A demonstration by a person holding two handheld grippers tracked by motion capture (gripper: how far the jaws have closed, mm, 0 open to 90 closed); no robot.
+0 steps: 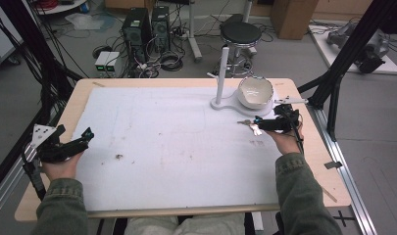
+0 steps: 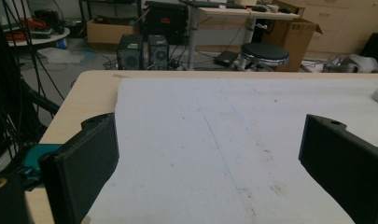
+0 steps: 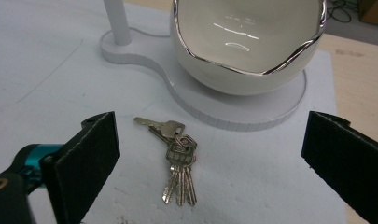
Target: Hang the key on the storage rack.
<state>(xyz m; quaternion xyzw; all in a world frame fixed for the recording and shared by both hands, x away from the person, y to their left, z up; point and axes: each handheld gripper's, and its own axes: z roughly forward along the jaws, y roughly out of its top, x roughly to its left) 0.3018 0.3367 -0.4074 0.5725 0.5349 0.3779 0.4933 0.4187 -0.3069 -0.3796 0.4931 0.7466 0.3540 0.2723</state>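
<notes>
Keys [image 3: 177, 156] on a small ring are seen lying flat on the white sheet [image 1: 176, 147] that covers the worktop, near its far right corner, just in front of the white stand's base [image 3: 233, 109]. No writing can be read on the keys, the stand or the bowl. The right gripper [image 1: 260, 123] is held just over them with its jaws spread wide, the keys lying between the jaws in the right gripper view and touched by neither. That view also shows the glossy white bowl [image 3: 247, 42] with its silver rim seated on the base, and the foot of the stand's upright post [image 3: 117, 21]. The left gripper [image 1: 83, 137] is held at the near left edge of the sheet, its jaws likewise spread apart with nothing between them. In the high view, computer towers [image 1: 146, 27], tangled cables and a round black stool [image 1: 240, 33] are seen on the grey floor beyond the table.
</notes>
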